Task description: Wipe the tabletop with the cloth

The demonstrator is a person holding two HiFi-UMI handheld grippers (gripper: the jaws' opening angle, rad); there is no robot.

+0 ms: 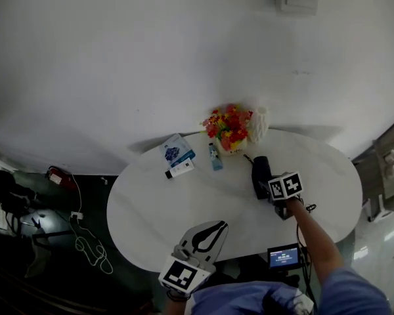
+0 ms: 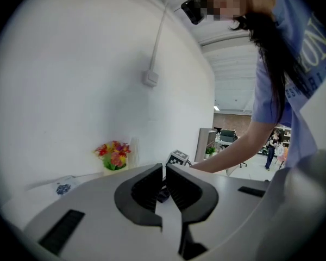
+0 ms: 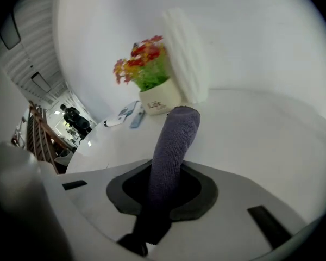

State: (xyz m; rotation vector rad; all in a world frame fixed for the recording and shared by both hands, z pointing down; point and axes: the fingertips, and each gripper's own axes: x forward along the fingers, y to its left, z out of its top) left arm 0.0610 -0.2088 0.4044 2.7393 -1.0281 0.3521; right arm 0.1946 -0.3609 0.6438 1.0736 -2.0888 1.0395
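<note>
Off to the left, cables [image 1: 85, 241] lie loose on the dark floor beside the white oval tabletop [image 1: 157, 209]. Along the far side of the tabletop, near the wall, a blue-and-white packet [image 1: 177, 151] lies flat, with a white tube [image 1: 180, 169] just beside it on the near side.

At the near edge, the left hand-held gripper [image 1: 215, 231] hangs over the tabletop. Its jaws are pressed almost together with only a thin slit between them, and nothing is caught there. It sits well apart from everything on the tabletop.

Farther right at the back, a small blue bottle [image 1: 215, 156] lies close to a pot of red and yellow flowers [image 1: 230, 128]. A white ribbed vase [image 1: 259, 124] stands right against the pot's right side.

In front of the vase, over the right half of the tabletop, is the dark purple cloth [image 1: 261, 174]. It is bunched into a roll and pinched between the jaws of the right hand-held gripper [image 1: 269, 188], with its free end sticking out towards the flowers. I cannot tell whether that end rests on the surface. In the right gripper view the cloth [image 3: 171, 156] fills the space between the jaws.

Below the tabletop's near right edge, a small lit screen [image 1: 284, 256] shows beside the person's arm.
</note>
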